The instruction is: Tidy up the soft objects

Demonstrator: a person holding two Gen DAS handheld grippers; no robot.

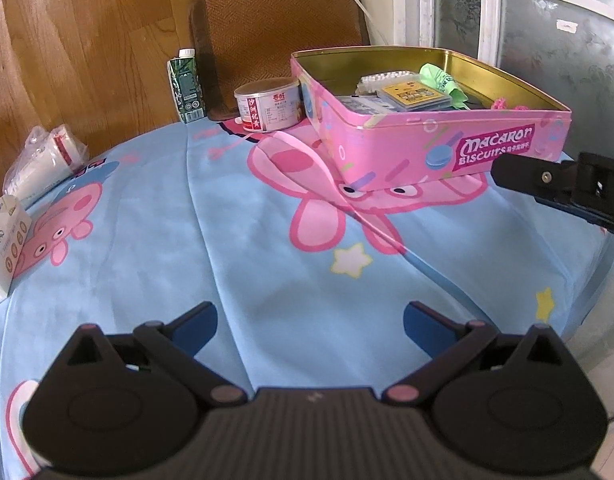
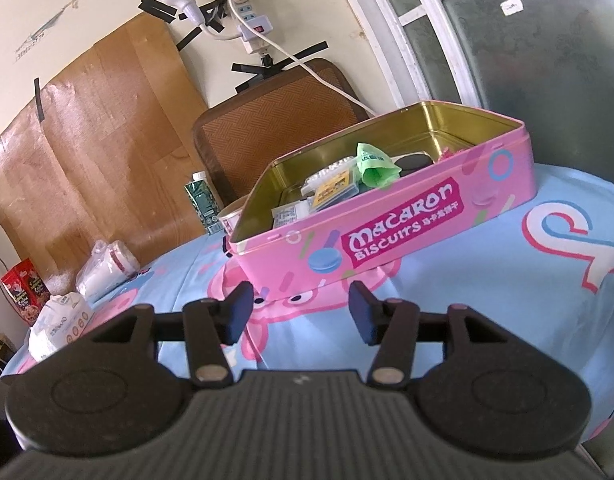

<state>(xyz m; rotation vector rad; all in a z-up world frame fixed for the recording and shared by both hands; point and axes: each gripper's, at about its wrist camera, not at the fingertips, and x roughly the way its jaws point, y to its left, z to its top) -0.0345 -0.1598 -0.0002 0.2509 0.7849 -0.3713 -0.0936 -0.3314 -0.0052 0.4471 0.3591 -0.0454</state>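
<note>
A pink Macaron Biscuits tin (image 1: 407,148) stands open on the blue cartoon tablecloth (image 1: 187,220); it also shows in the right wrist view (image 2: 387,232). Inside lie a green soft bag (image 1: 441,80), a yellow packet (image 1: 415,96) and small flat packs; the green bag (image 2: 373,168) shows from the right too. My left gripper (image 1: 310,322) is open and empty, low over the cloth in front of the tin. My right gripper (image 2: 300,312) is open and empty, just short of the tin's front wall; it shows at the right edge of the left wrist view (image 1: 563,184).
A white round tub (image 1: 267,106) and a green carton (image 1: 187,86) stand behind the tin's left end. A tissue pack (image 1: 3,240) and a plastic-wrapped bundle (image 1: 47,160) lie at the left table edge. A brown chair back (image 1: 275,28) stands behind. A red box (image 2: 25,288) is far left.
</note>
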